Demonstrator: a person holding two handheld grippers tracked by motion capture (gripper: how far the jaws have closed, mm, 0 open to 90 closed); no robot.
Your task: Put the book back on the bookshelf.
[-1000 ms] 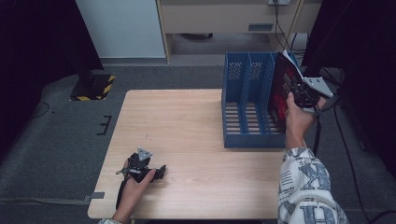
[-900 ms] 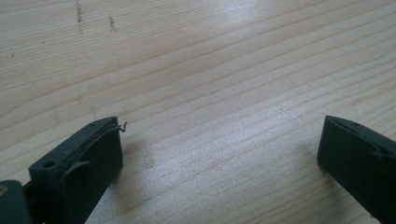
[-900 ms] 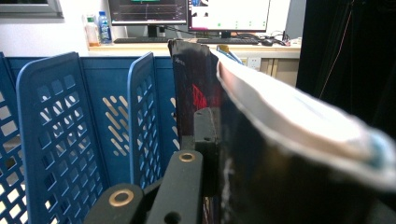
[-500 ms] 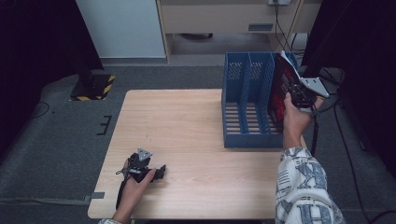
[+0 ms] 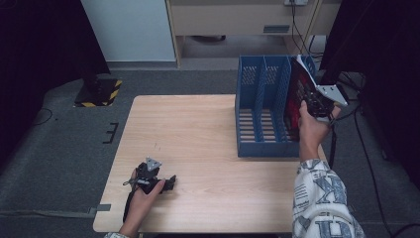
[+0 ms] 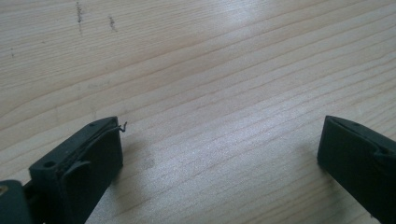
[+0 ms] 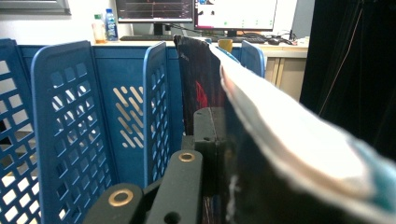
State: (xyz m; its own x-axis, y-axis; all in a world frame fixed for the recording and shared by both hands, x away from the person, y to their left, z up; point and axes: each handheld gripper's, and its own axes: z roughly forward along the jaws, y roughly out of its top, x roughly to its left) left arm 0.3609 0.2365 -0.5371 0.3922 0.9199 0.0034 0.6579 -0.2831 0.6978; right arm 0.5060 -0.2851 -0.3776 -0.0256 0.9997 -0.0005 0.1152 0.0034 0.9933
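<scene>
A thin book (image 5: 298,85) with a dark red and black cover stands tilted in the rightmost slot of the blue file rack (image 5: 262,106) at the table's right side. My right gripper (image 5: 317,101) is shut on the book's outer edge, held up beside the rack. In the right gripper view the book (image 7: 280,140) runs away from my right gripper (image 7: 212,140), with the rack's slotted dividers (image 7: 70,116) to its left; one jaw is hidden behind the pages. My left gripper (image 5: 168,182) rests on the table near the front left. Its jaws (image 6: 219,149) stand wide open over bare wood.
The light wooden table (image 5: 198,129) stands on grey carpet. The rack's other two slots hold nothing. Behind the table are a cabinet (image 5: 129,29) and a wooden desk (image 5: 237,20). Dark curtains hang at both sides. Cables (image 5: 366,144) trail on the floor at right.
</scene>
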